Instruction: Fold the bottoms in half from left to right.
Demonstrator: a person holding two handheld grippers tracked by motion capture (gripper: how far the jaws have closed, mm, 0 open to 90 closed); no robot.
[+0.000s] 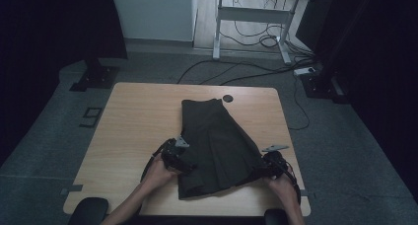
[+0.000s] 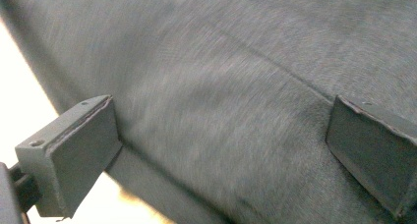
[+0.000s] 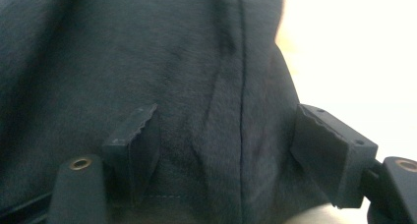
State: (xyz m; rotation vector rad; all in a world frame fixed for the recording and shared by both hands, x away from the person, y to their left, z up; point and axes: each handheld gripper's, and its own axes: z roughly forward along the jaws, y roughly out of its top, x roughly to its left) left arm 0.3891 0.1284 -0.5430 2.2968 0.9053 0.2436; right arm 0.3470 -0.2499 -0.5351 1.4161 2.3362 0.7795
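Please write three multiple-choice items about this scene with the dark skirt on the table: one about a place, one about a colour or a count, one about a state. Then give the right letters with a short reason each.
1. Where do the two grippers stand?
A. at the skirt's near corners
B. at the waistband
C. off the table

2. What colour is the skirt?
A. white
B. red
C. dark, near black

3. How do the left gripper's jaws stand?
A. shut on a cup
B. open, with cloth between them
C. shut on nothing

Answers: 1 A, since the left gripper and the right gripper sit at the hem end of the skirt, near the person. 2 C, as it looks dark against the wooden table. 3 B, because the left gripper view shows the jaws wide apart over fabric.
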